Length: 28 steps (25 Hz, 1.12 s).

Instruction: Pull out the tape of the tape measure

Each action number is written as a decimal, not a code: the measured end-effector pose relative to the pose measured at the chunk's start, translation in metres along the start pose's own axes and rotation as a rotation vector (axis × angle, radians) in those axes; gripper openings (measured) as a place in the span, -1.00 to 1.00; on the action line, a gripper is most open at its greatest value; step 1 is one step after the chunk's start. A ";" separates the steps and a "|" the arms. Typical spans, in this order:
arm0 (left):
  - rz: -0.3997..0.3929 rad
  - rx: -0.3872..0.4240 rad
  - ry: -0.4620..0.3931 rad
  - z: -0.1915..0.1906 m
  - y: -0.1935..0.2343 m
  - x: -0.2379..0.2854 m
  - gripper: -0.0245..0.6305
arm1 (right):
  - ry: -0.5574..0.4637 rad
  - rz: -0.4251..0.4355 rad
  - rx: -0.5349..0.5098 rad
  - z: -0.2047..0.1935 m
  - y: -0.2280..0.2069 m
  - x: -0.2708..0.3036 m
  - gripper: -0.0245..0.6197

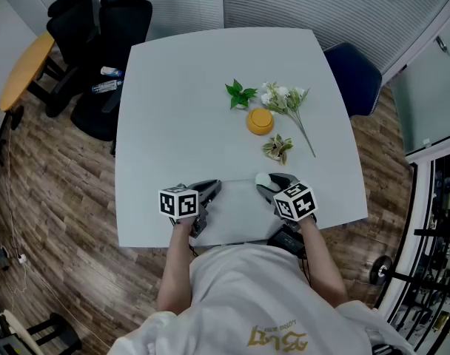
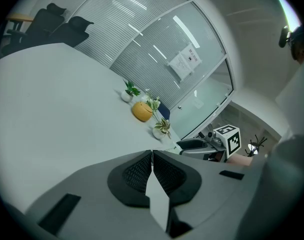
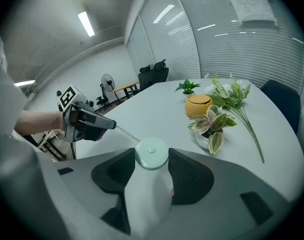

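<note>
1. Right claw (image 3: 152, 160), jaws spread wide, pinches the round pale-green tape measure case (image 3: 151, 152) near the white table's (image 1: 173, 109) front edge.
2. Left claw (image 2: 152, 156), jaws pressed together, grips the thin tape (image 3: 127, 132), which stretches left from the case.

Tape measure (image 3: 151, 154): round, pale mint-white case w/ centre button, clamped btwn right gripper (image 3: 152, 160) jaws. Tape (image 3: 124, 132): thin strip, partly out, runs straight to left gripper (image 3: 111, 125), end pinched in its jaws.
</note>
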<state>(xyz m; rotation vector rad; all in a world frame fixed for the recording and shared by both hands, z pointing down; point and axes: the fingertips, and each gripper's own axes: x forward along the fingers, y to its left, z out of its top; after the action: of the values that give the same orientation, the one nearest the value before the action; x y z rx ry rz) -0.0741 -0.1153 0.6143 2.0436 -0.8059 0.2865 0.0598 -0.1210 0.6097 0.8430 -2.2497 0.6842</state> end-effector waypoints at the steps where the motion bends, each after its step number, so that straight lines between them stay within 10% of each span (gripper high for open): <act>1: 0.002 -0.002 0.000 0.000 0.001 -0.001 -0.88 | 0.001 -0.002 0.002 0.000 0.000 0.000 -0.22; 28: 0.064 -0.006 0.006 -0.004 0.015 -0.012 -0.89 | 0.022 -0.017 0.026 -0.011 -0.005 -0.003 -0.22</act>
<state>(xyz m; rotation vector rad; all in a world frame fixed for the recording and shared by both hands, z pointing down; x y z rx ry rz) -0.0926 -0.1127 0.6204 2.0133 -0.8682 0.3258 0.0695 -0.1162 0.6167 0.8617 -2.2161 0.7126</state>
